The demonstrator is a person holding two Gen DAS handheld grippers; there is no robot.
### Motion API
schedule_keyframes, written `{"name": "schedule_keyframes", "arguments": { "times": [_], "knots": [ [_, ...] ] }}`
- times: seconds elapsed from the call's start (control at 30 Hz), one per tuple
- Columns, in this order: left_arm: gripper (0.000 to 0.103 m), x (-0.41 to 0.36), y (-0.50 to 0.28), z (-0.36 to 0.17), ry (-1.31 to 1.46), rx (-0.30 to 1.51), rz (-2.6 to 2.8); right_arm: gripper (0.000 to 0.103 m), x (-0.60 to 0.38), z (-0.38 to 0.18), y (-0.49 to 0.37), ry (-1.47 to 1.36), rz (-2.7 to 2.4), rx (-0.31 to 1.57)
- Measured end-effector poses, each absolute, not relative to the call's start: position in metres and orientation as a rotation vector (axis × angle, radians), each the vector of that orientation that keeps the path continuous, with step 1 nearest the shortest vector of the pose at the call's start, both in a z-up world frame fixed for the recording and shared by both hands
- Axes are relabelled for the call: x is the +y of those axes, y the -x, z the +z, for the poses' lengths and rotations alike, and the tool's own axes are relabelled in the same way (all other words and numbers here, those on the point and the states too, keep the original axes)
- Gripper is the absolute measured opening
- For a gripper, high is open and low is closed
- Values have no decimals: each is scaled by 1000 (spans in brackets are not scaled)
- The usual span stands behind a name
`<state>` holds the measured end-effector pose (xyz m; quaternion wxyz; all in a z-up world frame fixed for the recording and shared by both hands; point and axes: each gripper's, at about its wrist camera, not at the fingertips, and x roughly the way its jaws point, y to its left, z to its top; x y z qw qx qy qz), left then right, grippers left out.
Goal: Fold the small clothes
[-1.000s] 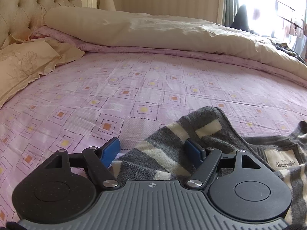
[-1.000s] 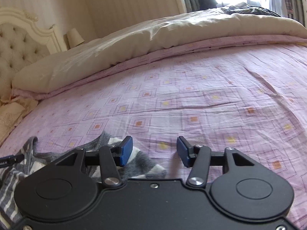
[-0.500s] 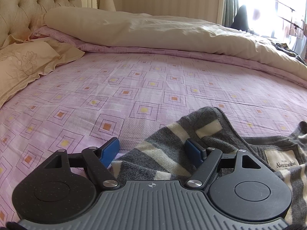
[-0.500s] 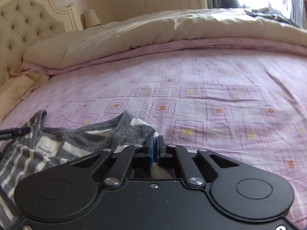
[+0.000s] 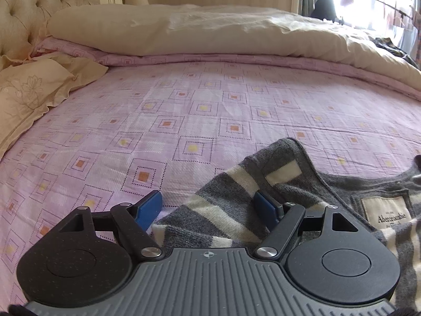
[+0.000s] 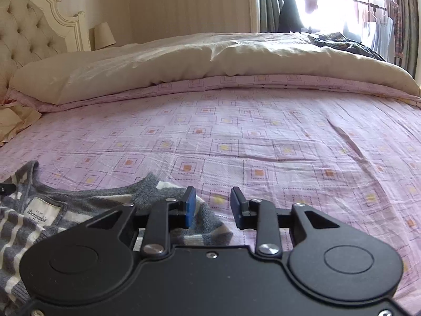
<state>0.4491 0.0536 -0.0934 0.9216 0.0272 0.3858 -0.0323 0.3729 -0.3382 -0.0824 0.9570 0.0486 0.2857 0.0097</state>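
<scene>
Through the left wrist camera we see our left gripper (image 5: 208, 206) with its jaws spread wide over one shoulder of the grey and cream striped knit sweater (image 5: 236, 192), which lies on the pink patterned bed sheet (image 5: 184, 110). The knit runs between the two blue pads without being pinched, its long stripes slanting up to the right toward the neck label (image 5: 386, 212). The garment's right part is cut off at the frame edge. Through the right wrist camera, our right gripper (image 6: 213, 206) has just been opening its jaws; they stand apart, the other shoulder lying under and just left of the left pad, bare sheet ahead of the gap. The sweater's body lies to the lower left, hidden behind the gripper housing, so we cannot tell how it is spread.
</scene>
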Motion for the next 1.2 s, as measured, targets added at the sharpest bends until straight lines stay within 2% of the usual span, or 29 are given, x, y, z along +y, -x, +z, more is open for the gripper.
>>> {"name": "schedule_keyframes", "arguments": {
  "times": [0.17, 0.37, 0.5, 0.57, 0.63, 0.7, 0.73, 0.77, 0.9, 1.03, 1.07, 1.1, 1.17, 1.2],
  "knots": [
    [75, 56, -467, -77, 24, 858, -150, 42, -338, -71, -386, -123, 95, 580],
    [75, 26, -489, -85, -154, 873, -184, 45, -332, -88, -411, -82, 121, 651],
    [81, 35, -503, -96, -86, 894, -147, 45, -323, -91, -416, -76, 188, 651],
    [82, 36, -504, -97, -82, 891, -144, 51, -316, -92, -418, -45, 222, 663],
    [84, 34, -501, -99, -119, 875, -146, 52, -309, -94, -421, -8, 240, 680],
    [84, 35, -500, -100, -108, 865, -147, 44, -306, -96, -421, 3, 264, 684],
    [84, 36, -500, -100, -102, 862, -148, 26, -305, -96, -420, 3, 283, 686],
    [84, 36, -499, -100, -103, 857, -149, 18, -304, -96, -419, 0, 301, 684],
    [87, 33, -495, -100, -99, 841, -139, 14, -295, -95, -420, 81, 184, 645],
    [94, 32, -491, -104, -99, 796, -107, 15, -307, -102, -426, -32, 155, 634],
    [99, 33, -491, -105, -94, 792, -97, 20, -308, -103, -424, -33, 148, 626],
    [99, 34, -492, -104, -83, 798, -95, 29, -310, -102, -424, -39, 140, 623],
    [97, 35, -493, -99, -79, 814, -95, 74, -316, -96, -420, -72, 136, 619],
    [96, 36, -492, -96, -67, 825, -94, 84, -321, -92, -416, -99, 144, 609]
  ]
}}
